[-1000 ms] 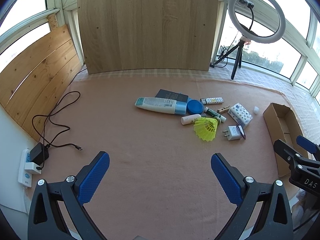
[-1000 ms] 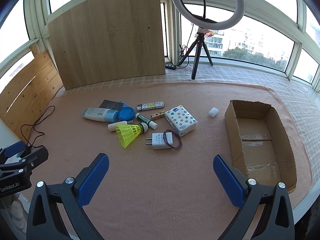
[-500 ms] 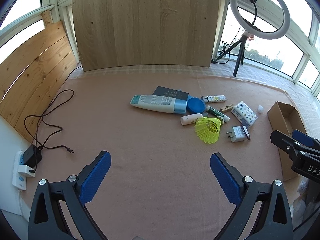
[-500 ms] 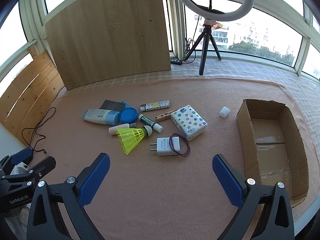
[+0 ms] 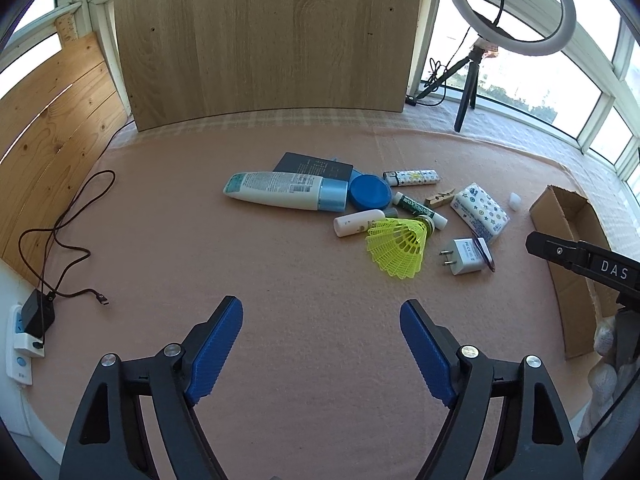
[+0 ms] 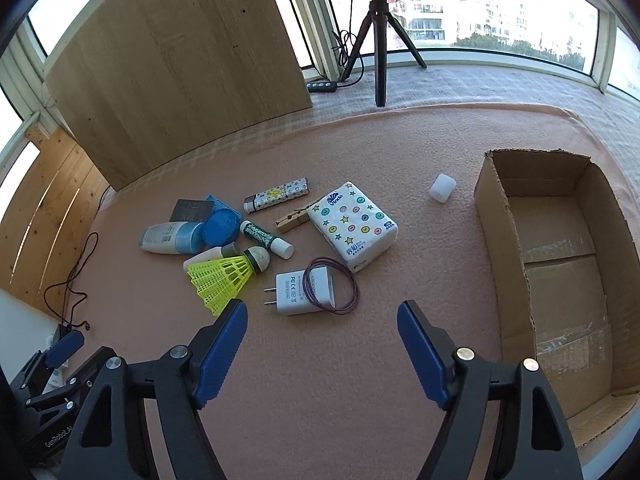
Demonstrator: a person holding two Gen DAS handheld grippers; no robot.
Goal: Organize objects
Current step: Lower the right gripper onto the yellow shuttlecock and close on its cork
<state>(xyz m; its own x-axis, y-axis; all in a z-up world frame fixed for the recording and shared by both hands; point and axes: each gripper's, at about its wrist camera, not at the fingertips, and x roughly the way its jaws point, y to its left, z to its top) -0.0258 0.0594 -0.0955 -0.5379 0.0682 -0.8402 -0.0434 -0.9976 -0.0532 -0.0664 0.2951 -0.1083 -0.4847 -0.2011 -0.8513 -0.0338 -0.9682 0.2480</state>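
objects (image 6: 280, 240) piled, dark booklet (image 6: 192, 211) half hidden; both claws spread w/ nothing between, jaws just been closing.

You have brought both the left hand-held gripper (image 5: 321, 320) and the right hand-held gripper (image 6: 322, 318) lower toward the clutter, their empty jaws just narrowing.

A large wooden board (image 5: 264, 40) leans upright against the window frame at the back of the pink blanket (image 5: 200, 240). Pine planks (image 5: 52, 120) line the left side. A dark cable (image 5: 64, 240) loops across the blanket's left edge to a black adapter (image 5: 37, 314) plugged into a white power strip (image 5: 22, 344). At the back right, a ring light (image 5: 510, 4) stands on a small black tripod (image 6: 378, 40), with a black power strip (image 6: 322, 86) near its foot.
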